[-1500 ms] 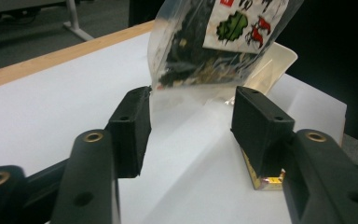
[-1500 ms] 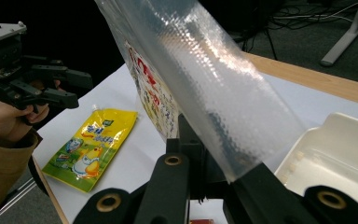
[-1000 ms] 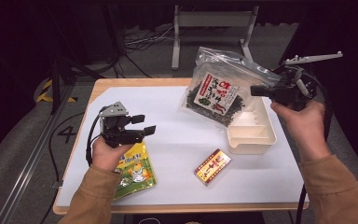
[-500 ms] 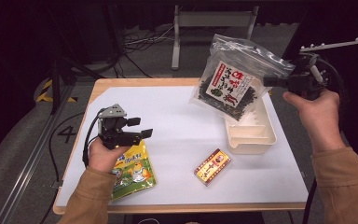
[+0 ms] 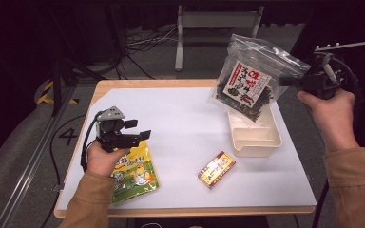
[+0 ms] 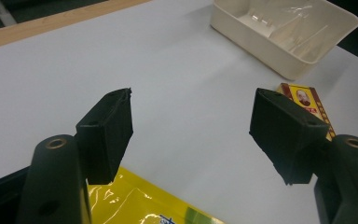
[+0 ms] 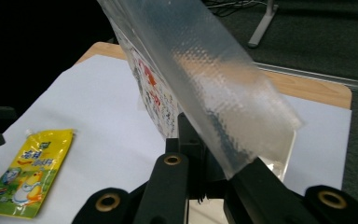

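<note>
High view: crinkly clear seaweed bag [image 5: 252,80], rectangular cream tray [image 5: 255,137].

On my worktop [image 5: 185,128], a cream tray [image 5: 254,137] sat at the right. A small red-and-yellow box [image 5: 216,169] lay near it, toward the front edge. A yellow pouch [image 5: 135,173] lay flat at the front left.
</note>
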{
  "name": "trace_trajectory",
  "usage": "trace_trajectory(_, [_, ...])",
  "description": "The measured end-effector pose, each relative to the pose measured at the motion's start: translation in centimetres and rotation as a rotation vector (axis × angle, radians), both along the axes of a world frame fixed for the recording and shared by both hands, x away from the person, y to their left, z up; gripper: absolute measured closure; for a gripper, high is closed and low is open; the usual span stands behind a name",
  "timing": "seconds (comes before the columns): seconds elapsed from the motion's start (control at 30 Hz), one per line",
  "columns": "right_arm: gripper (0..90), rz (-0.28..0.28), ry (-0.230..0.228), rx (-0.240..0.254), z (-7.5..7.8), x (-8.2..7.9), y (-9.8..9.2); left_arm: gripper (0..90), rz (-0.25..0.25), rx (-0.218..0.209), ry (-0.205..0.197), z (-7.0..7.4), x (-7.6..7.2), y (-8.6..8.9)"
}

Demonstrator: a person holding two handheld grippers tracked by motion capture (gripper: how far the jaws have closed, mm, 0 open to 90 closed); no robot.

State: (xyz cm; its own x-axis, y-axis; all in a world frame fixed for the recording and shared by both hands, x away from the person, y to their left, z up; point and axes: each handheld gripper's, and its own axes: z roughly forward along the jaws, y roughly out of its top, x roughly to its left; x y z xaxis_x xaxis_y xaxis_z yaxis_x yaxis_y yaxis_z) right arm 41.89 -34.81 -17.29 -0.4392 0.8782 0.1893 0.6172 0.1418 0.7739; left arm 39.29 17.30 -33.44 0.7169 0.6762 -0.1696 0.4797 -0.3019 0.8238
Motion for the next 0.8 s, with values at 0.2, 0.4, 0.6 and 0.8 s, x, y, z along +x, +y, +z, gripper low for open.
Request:
trace_trajectory(0.2, [89.1,-0.022,0.002,-0.036,-0.3,0.6,-0.3,30.5,-0.027,-0.042,0.020,0.0,0.2,0.2])
trace_trajectory(0.4, [89.0,-0.058,0.009,-0.070,-0.8,1.2,-0.9,30.0,-0.025,-0.034,0.026,-0.1,0.3,0.4])
trace_trajectory(0.6, [88.8,-0.091,0.009,-0.094,-1.0,1.7,-1.4,30.0,-0.021,-0.021,0.025,-0.3,0.3,0.5])
trace_trajectory(0.8, [88.5,-0.119,0.021,-0.120,-1.4,2.1,-1.8,30.0,-0.018,-0.025,0.039,-0.4,0.3,0.4])
